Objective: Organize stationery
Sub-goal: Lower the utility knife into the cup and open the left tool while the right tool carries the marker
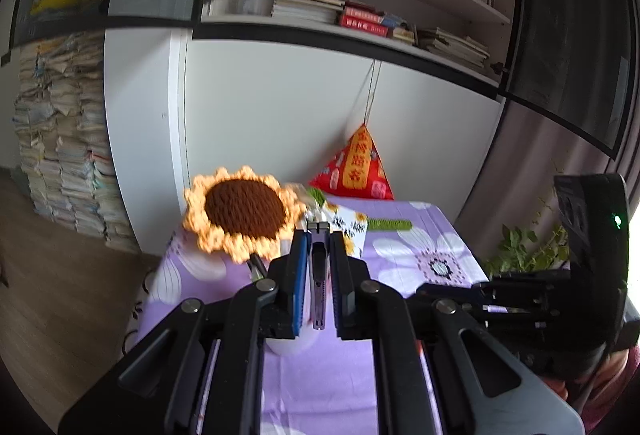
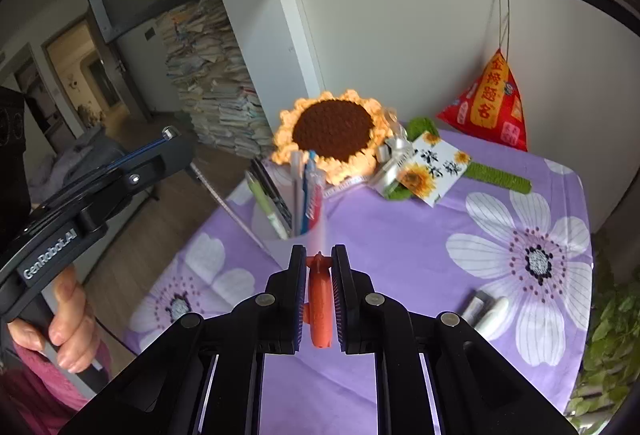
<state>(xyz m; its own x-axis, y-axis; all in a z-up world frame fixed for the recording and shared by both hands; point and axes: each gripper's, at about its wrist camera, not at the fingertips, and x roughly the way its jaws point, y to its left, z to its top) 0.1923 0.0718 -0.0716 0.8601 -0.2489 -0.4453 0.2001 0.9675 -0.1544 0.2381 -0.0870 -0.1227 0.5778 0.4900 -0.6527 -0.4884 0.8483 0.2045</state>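
White pen cup (image 2: 280,231) full of pens (image 2: 308,191); left gripper (image 1: 319,231) clenched on purple pen (image 1: 319,275); right gripper (image 2: 319,253) on orange pen (image 2: 319,299).

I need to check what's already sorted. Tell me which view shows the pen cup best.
The right wrist view. There the white pen cup stands in the open on the purple cloth, with the pens visible inside it. In the left wrist view the cup is mostly hidden behind the left gripper and its fingers.

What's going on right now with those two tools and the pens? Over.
Left tool shut on a purple pen. Right tool shut on an orange pen. Pen cup ahead, already holding pens. Two white items lie loose on the tablecloth.
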